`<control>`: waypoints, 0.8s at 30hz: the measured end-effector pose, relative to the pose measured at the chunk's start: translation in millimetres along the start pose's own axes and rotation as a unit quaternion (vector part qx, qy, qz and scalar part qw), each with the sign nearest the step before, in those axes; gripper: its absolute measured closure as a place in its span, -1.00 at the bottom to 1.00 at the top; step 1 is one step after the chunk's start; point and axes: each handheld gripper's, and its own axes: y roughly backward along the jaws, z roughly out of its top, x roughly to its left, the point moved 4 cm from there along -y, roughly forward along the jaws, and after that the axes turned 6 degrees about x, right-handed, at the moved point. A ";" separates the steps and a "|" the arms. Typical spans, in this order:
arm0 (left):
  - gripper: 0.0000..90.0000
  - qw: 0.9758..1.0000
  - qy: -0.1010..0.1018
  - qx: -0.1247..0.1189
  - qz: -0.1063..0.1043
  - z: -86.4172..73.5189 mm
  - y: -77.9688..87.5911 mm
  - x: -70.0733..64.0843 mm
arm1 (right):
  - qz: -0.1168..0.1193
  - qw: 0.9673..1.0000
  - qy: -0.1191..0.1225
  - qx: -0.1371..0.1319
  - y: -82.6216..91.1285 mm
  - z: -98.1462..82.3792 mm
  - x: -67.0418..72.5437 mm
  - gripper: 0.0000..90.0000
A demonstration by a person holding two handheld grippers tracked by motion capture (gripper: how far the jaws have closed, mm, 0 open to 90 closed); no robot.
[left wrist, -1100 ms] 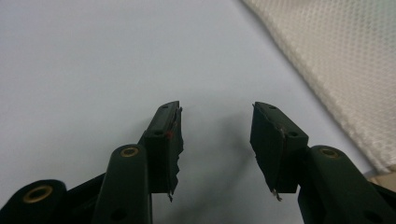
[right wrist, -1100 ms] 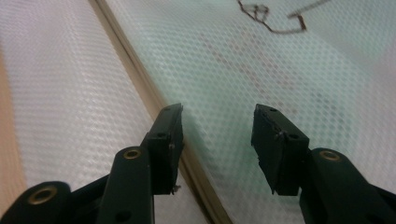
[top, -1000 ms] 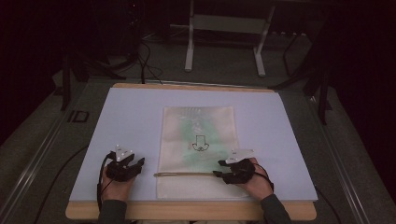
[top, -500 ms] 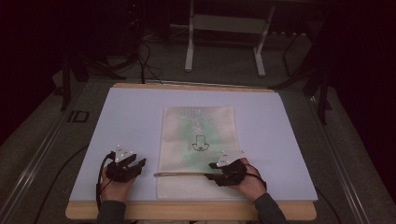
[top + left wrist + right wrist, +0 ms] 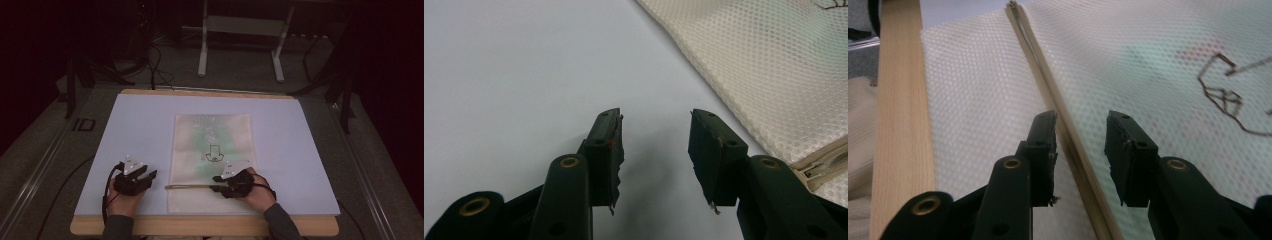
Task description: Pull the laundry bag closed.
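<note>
A cream mesh zip pouch (image 5: 212,145) with a dark line drawing lies flat on the pale mat (image 5: 140,125). Its zipper (image 5: 190,187) runs across near the pouch's near end. My right gripper (image 5: 216,183) sits low over that zipper and points left. In the right gripper view the zipper strip (image 5: 1048,85) passes between the jaws of the right gripper (image 5: 1080,135), close to the left one. These jaws have just been closing, and a gap still shows on both sides of the strip. My left gripper (image 5: 149,177) rests on the mat left of the pouch (image 5: 784,75). The left gripper (image 5: 655,135) is open with nothing between its jaws.
The mat covers a wooden table whose front edge (image 5: 200,226) lies just behind both hands. The same wooden edge (image 5: 898,100) runs beside the pouch. A metal stand (image 5: 240,45) and cables sit on the dark floor beyond the table.
My right gripper has slid left along the zipper line and its jaws have narrowed. The left gripper and the pouch have stayed put.
</note>
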 end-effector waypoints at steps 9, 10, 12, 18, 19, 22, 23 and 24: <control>0.24 1.000 0.001 -0.006 -0.011 0.4 0.5 0.4 | 0.011 1.000 0.021 0.007 -10.7 15.7 6.3 0.53; 0.24 1.000 0.001 -0.006 -0.011 0.4 0.5 0.4 | 0.011 1.000 0.021 0.007 -10.7 15.7 6.3 0.53; 0.24 1.000 -0.001 -0.005 -0.012 0.4 0.1 0.1 | 0.015 1.000 0.026 0.008 -13.0 20.0 8.2 0.58; 0.24 1.000 -0.004 -0.009 -0.018 0.7 -0.1 -0.7 | 0.021 0.999 0.033 0.010 -17.4 26.4 11.7 0.60; 0.24 1.000 -0.006 -0.010 -0.021 0.7 -0.1 -0.8 | 0.022 0.999 0.035 0.009 -19.3 28.3 12.4 0.61; 0.24 1.000 -0.007 -0.011 -0.022 0.8 -0.4 -0.7 | 0.024 0.999 0.037 0.011 -21.0 29.9 13.3 0.62; 0.24 1.000 -0.007 -0.011 -0.022 0.7 -0.8 -0.4 | 0.025 0.999 0.038 0.013 -22.7 31.4 14.3 0.62; 0.24 1.000 -0.008 -0.010 -0.023 0.6 -0.9 -0.2 | 0.026 0.999 0.039 0.013 -23.3 31.9 14.7 0.62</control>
